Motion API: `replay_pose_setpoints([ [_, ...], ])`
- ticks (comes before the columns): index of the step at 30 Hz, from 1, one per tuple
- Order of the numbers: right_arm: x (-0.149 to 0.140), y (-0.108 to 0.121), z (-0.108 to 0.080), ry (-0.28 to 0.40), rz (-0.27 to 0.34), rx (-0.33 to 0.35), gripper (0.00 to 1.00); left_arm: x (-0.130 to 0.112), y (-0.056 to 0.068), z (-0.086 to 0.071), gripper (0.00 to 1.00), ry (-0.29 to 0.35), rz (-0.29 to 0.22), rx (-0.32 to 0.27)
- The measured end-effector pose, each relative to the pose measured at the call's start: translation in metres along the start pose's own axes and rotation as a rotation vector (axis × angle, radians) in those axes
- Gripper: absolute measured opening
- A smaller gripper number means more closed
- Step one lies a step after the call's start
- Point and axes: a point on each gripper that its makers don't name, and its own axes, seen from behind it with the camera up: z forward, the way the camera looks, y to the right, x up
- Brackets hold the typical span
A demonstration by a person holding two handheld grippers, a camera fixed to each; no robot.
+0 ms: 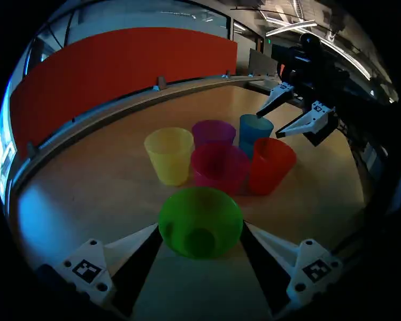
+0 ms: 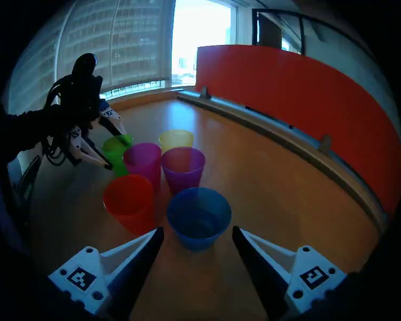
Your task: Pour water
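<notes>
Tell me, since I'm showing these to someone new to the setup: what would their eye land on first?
A huddle of bright plastic cups stands on the wooden table, backed by a long red wall panel. The green cup sits between the jaws of the left gripper, nearest that camera. Across the cluster, the blue cup sits between the jaws of the right gripper.

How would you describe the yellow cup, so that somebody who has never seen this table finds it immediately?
Start at the long orange-red wall and look down to the wooden table before it, where six plastic cups stand clustered. On the cluster's wall side, next to the green cup and the purple cup, is the yellow cup; no other cup is yellow.
</notes>
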Motion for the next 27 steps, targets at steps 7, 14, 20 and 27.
replay_pose_setpoints([
  [7, 0.000, 0.000, 0.002, -0.001, 0.001, 0.003, 0.99, 0.000, -0.001, 0.001, 0.85, 0.000, -0.005, 0.003],
  [14, -0.002, -0.001, 0.007, -0.008, -0.004, 0.005, 1.00, -0.001, -0.002, 0.000, 0.85, -0.007, 0.000, 0.002],
  [20, 0.001, -0.001, 0.018, -0.012, -0.004, 0.004, 1.00, -0.002, -0.003, 0.000, 0.85, -0.008, -0.003, 0.005],
  [27, 0.003, 0.000, 0.030, -0.011, 0.000, 0.002, 1.00, -0.001, -0.003, -0.002, 0.85, -0.002, -0.005, 0.004],
])
